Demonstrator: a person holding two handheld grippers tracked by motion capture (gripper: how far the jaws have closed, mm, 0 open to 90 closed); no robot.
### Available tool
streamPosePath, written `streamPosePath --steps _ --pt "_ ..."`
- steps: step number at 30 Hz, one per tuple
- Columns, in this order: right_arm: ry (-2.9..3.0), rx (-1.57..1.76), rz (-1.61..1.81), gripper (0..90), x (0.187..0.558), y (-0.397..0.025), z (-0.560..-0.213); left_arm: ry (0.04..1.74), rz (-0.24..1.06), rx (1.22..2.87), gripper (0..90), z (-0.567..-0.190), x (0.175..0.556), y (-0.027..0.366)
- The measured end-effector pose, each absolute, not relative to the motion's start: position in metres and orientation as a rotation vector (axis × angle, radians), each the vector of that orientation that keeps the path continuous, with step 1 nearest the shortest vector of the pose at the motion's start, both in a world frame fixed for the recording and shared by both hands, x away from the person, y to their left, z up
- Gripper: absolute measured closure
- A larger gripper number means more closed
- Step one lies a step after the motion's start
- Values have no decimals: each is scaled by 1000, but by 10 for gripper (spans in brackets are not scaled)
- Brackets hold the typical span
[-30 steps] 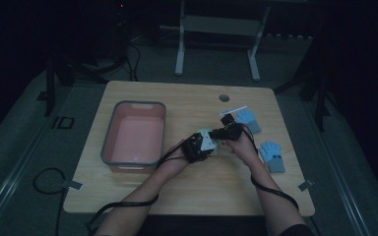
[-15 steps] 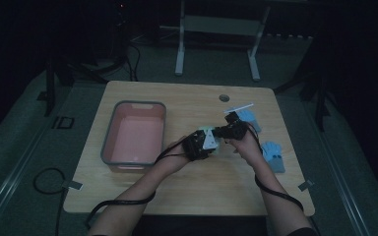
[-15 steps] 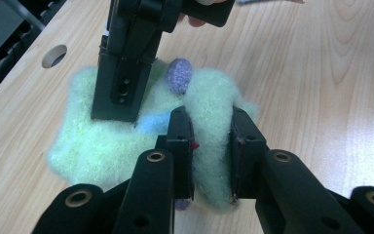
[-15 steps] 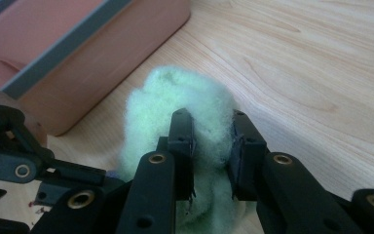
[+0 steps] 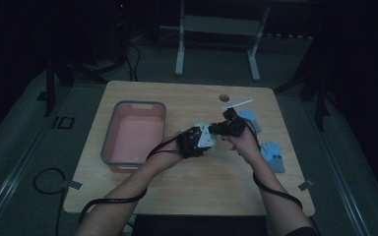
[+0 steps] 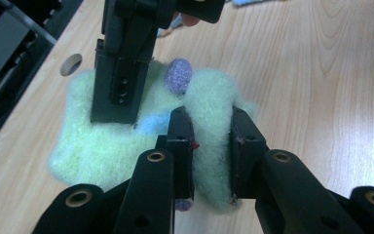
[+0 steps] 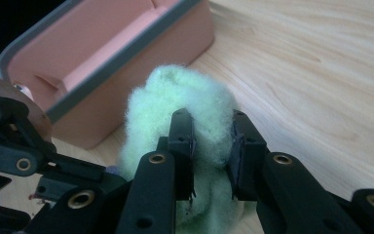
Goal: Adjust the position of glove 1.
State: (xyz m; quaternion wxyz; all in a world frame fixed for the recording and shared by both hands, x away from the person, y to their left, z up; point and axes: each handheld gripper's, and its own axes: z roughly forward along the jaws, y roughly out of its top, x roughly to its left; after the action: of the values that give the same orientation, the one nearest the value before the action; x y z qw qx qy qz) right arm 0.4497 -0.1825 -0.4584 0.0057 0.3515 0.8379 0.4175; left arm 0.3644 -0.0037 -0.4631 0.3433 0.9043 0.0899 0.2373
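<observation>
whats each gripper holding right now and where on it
Both hold the same fuzzy pale green sock. The left gripper pinches a raised fold at one edge; the right gripper clamps a bunched-up fold of it near the pink bin.

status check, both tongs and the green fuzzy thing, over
Left tongs shut on a fold of the sock. Right tongs shut on its other end. Sock at table centre, bin beside it. Nothing in the way.
</observation>
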Motion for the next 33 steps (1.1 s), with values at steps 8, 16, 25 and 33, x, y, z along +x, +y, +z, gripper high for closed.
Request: streamPosePath --steps 8,16,25,33 --pt "2642 1081 1336 750 452 -168 -448 240 622 2353 755 -452 364 12" --pt "2651 1029 1349 751 454 -145 -436 246 655 2377 759 -439 362 31" --pt "2676 990 1384 751 458 -118 -427 250 687 2404 760 -427 359 58" --pt "2703 943 1397 751 459 -88 -424 280 711 2424 762 -424 355 83"
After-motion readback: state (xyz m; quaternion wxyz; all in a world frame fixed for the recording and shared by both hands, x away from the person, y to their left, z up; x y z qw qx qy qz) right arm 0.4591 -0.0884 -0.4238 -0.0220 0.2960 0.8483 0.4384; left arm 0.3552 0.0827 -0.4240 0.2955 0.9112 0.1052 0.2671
